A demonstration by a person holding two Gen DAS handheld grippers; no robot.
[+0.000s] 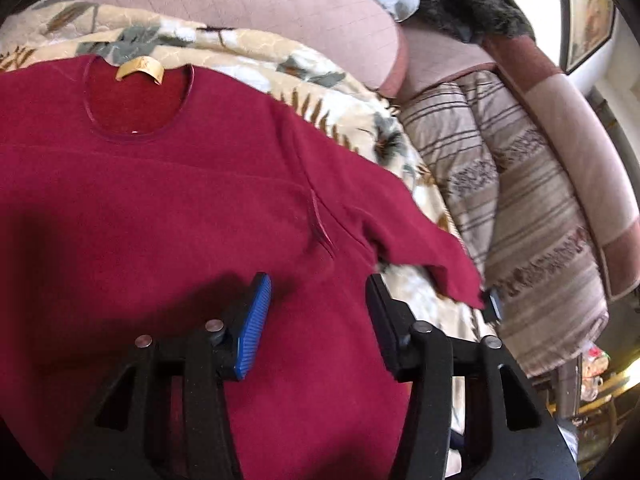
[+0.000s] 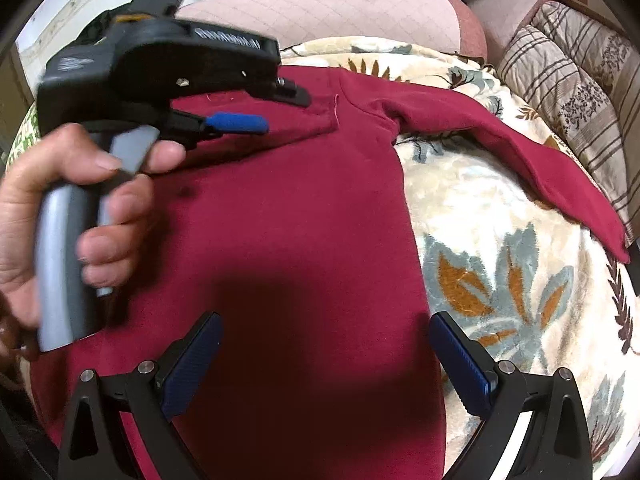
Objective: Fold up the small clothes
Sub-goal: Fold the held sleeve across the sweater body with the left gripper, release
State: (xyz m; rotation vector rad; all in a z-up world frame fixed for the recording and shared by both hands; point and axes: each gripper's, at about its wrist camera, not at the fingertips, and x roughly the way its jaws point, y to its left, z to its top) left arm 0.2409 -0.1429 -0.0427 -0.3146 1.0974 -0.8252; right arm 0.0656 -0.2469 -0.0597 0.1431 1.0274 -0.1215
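The red sweater [image 2: 304,216] lay flat on the floral blanket [image 2: 500,280], unfolded, both tools, left [image 1: 318,292] and right [image 2: 326,334], hovering open-jawed and empty — next, I'd say, grab that outstretched sleeve [image 2: 520,160].

The left gripper [image 1: 318,300] hovers with its blue-padded jaws spread and empty — a bare left hand [image 2: 60,216] wraps its grey handle. The right gripper [image 2: 326,342] hovers likewise, jaws wide apart.
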